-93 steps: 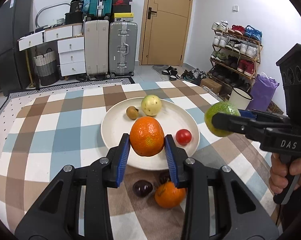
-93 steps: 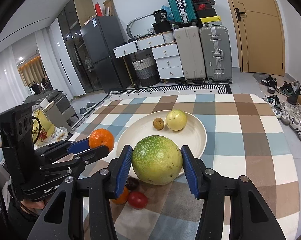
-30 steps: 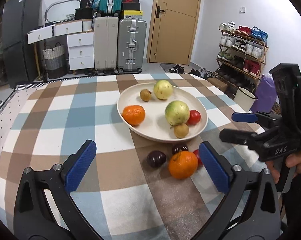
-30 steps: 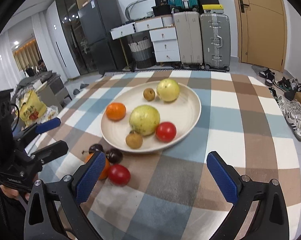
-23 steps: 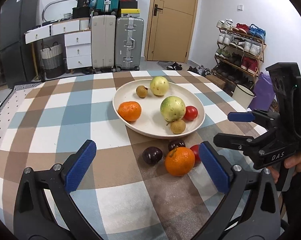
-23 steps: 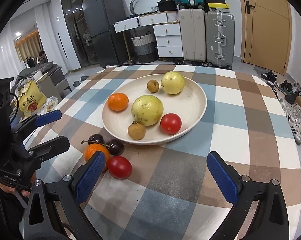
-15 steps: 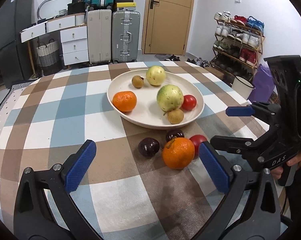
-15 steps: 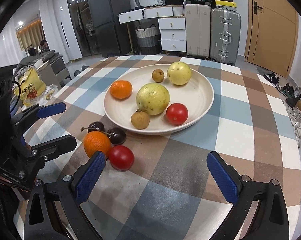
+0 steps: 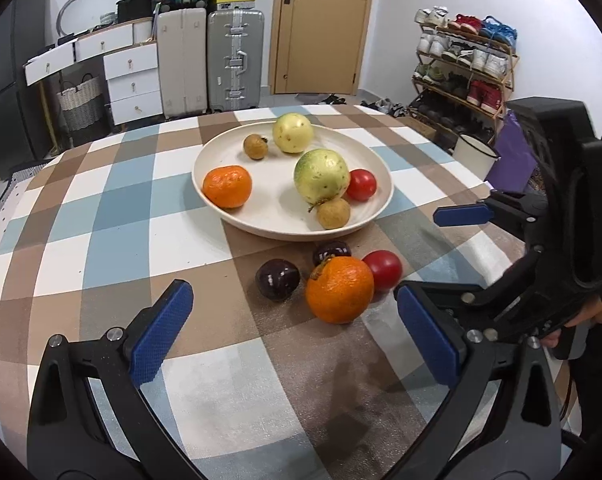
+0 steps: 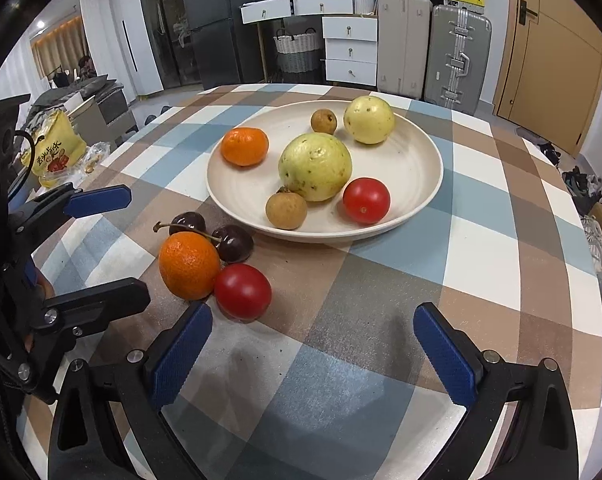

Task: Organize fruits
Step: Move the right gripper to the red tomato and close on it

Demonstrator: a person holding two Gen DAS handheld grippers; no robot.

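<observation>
A cream plate (image 9: 383,182) (image 10: 421,152) on the checked tablecloth holds an orange (image 9: 227,186) (image 10: 245,146), a green-yellow guava (image 9: 321,176) (image 10: 315,166), a yellow fruit (image 9: 292,133) (image 10: 368,119), a red tomato (image 9: 361,185) (image 10: 366,200) and two small brown fruits (image 9: 333,213) (image 9: 255,146). In front of the plate on the cloth lie an orange (image 9: 339,289) (image 10: 189,265), a red tomato (image 9: 383,270) (image 10: 243,291) and two dark cherries (image 9: 277,279) (image 10: 233,243). My left gripper (image 9: 297,334) is open and empty, just short of these loose fruits. My right gripper (image 10: 311,350) is open and empty, to their right.
Suitcases (image 9: 235,60), white drawers (image 9: 131,80) and a door (image 9: 321,28) stand beyond the table. A shoe rack (image 9: 465,68) and a white bucket (image 9: 473,154) are at the right. A yellow bag (image 10: 55,152) lies off the table's left side.
Both grippers let go of the orange and the guava, which now lie on the plate, and opened wide. Both then drew back and lowered toward the loose fruits on the cloth.
</observation>
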